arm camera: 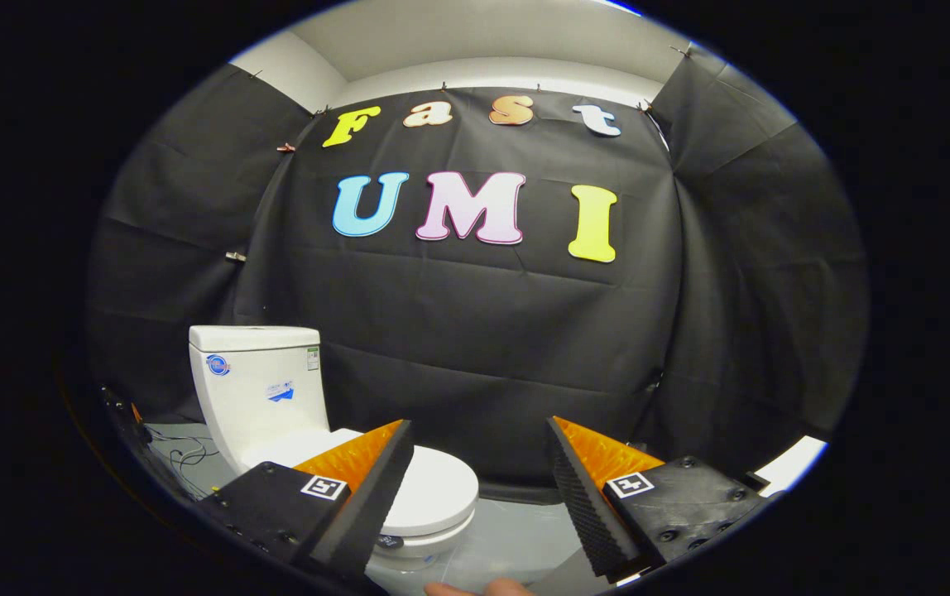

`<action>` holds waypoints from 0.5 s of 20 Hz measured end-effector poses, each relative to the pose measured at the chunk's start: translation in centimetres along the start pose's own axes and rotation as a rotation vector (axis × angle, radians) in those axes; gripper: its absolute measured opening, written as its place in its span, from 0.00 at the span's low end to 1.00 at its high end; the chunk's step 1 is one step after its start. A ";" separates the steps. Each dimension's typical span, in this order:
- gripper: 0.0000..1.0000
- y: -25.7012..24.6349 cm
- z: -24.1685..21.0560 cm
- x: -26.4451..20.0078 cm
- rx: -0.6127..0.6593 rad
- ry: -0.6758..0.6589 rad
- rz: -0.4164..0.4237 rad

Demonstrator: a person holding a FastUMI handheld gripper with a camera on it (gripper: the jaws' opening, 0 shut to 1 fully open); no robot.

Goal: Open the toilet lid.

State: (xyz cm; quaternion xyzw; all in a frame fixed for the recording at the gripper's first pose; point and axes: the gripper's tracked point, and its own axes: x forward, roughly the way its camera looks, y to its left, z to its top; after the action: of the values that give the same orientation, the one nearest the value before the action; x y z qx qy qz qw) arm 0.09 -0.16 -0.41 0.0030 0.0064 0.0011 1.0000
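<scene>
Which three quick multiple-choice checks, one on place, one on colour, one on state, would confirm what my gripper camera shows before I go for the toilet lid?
1. Where is the toilet lid relative to the gripper?
A. Clamped between the fingers
B. Beyond the left finger, partly hidden by it
C. Beyond the right finger

2. What colour is the toilet tank?
A. White
B. Grey
C. Blue

3. What state is the toilet lid in?
A. Raised against the tank
B. Removed
C. Down, closed over the bowl

Answers: 1 B, the left finger overlaps the lid's near side. 2 A, the tank is white against the black cloth wall. 3 C, the lid lies flat, and the fingers stand wide apart with nothing between them.
</scene>
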 end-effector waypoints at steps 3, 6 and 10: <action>0.98 -0.2 -0.2 0.1 0.021 0.008 -0.007; 0.98 0.1 -2.4 0.5 0.076 0.082 -0.017; 0.98 2.4 -7.4 1.2 0.064 0.238 0.058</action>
State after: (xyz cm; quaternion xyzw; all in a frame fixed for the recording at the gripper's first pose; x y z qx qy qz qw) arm 1.16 2.27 -7.82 0.0350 0.1251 0.0303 0.9911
